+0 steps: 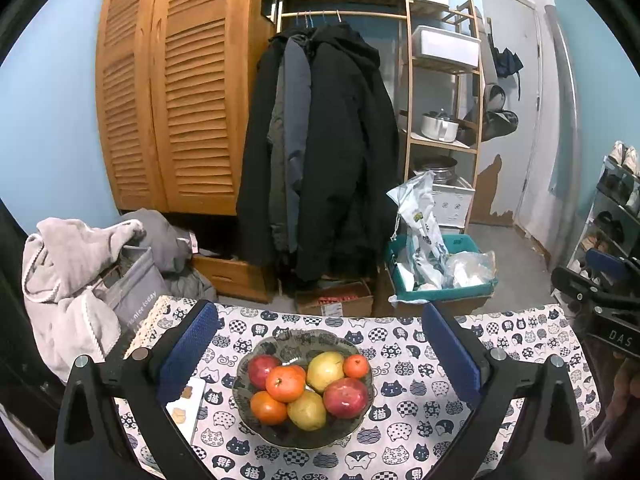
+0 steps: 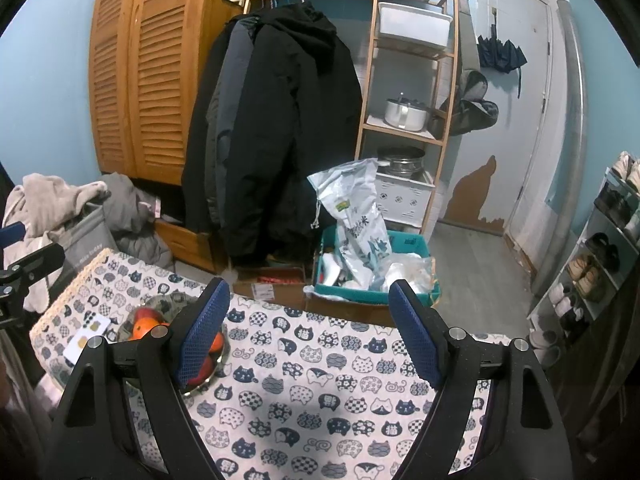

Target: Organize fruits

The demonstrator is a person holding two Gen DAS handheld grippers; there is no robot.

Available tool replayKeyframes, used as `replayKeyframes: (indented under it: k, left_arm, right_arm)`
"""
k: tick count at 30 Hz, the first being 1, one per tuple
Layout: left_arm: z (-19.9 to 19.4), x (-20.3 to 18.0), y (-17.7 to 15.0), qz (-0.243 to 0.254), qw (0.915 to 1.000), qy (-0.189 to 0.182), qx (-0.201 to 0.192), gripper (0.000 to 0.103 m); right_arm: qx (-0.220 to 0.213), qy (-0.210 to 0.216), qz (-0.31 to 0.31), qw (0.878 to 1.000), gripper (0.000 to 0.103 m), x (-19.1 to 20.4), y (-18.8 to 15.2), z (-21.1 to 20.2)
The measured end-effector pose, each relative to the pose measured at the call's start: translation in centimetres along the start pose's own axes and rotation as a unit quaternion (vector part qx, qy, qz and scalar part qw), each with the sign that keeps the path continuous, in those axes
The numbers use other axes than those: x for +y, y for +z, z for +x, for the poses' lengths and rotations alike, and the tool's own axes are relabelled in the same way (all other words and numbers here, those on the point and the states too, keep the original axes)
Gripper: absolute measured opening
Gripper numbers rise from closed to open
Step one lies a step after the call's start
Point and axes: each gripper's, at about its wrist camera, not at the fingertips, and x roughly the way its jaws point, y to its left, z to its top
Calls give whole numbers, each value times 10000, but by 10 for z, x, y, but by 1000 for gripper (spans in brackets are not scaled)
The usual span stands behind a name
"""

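- Both my tongs are wide apart and empty: left gripper [image 1: 318,354] frames the bowl [image 1: 280,430] near the table's [image 2: 320,380] left edge, right gripper [image 2: 308,330] over bare cloth.
- Fruit's heaped — grab the top tomato [image 1: 285,383] carelessly and a pear [image 1: 325,371] probably rolls out.
- Squeeze hard and it bruises — or the bowl skids on the cloth.

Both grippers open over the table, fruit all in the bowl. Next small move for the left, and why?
Probably ease the left gripper down and forward onto the top orange fruit. Its jaws stand wide open, empty, and already frame the bowl; that fruit sits highest in the pile, so it looks easiest to pinch without disturbing the red fruit or the yellow ones. The right gripper faces bare tablecloth.
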Motion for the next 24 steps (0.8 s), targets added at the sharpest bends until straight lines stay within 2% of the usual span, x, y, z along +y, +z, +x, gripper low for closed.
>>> replayKeyframes:
  k: [24]
  left_arm:
    - [0, 0, -2, -19, 10000, 8, 16, 103]
  right_arm:
    - [18, 0, -10, 10000, 81, 1, 0, 0]
